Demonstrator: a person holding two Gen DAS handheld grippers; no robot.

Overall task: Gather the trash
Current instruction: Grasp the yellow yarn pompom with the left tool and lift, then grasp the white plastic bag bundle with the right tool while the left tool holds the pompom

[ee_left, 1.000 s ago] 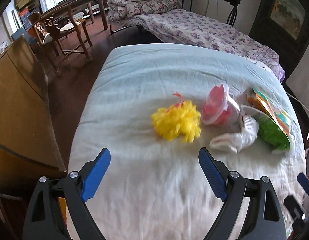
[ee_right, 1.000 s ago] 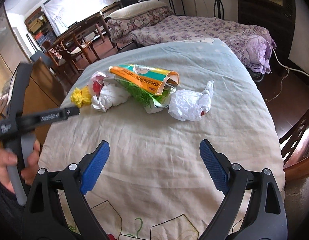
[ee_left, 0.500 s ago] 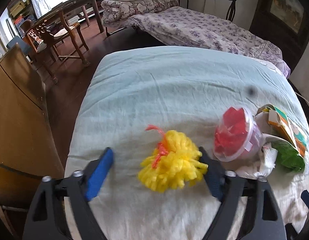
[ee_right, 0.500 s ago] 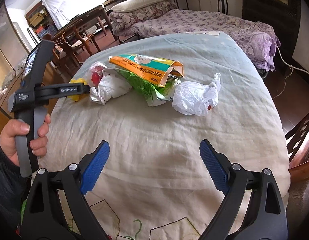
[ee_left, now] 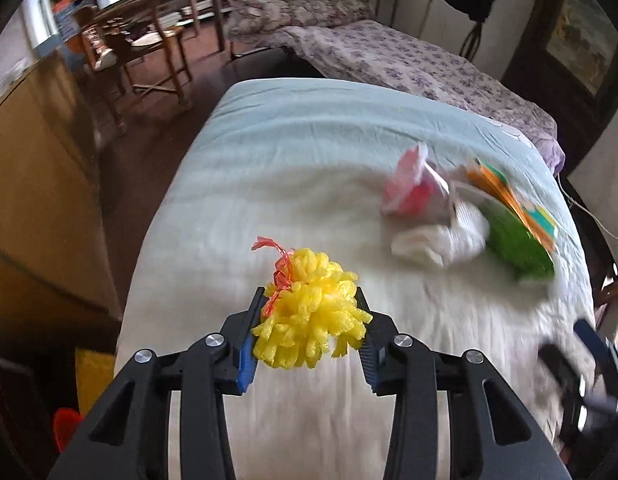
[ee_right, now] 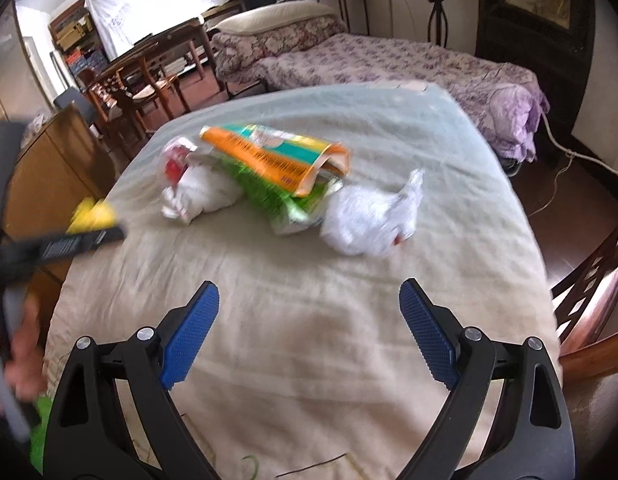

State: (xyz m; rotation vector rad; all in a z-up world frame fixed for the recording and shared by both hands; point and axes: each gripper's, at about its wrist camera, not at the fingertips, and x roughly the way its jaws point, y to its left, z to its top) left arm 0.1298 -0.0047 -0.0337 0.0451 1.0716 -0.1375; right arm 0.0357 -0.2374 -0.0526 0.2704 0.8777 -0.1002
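Closed since a moment ago, our left gripper (ee_left: 309, 330) clamps the fluffy yellow foam-net ball (ee_left: 311, 312) above the pale bedspread (ee_left: 269, 168), only the right view shows our right gripper (ee_right: 309, 332) spread wide, crumpled white plastic bag (ee_right: 369, 220) beyond.

A fluffy yellow foam ball with an orange string (ee_left: 309, 320) is squeezed between two blue pads. Two crumpled white bags (ee_right: 369, 220), a green wrapper (ee_right: 269, 196), an orange packet (ee_right: 277, 152) and a clear cup with red inside (ee_right: 177, 160) lie close together on the bed.

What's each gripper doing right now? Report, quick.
Left gripper: closed on the yellow pom-pom.
Right gripper: open, holding nothing, above the bedcover.
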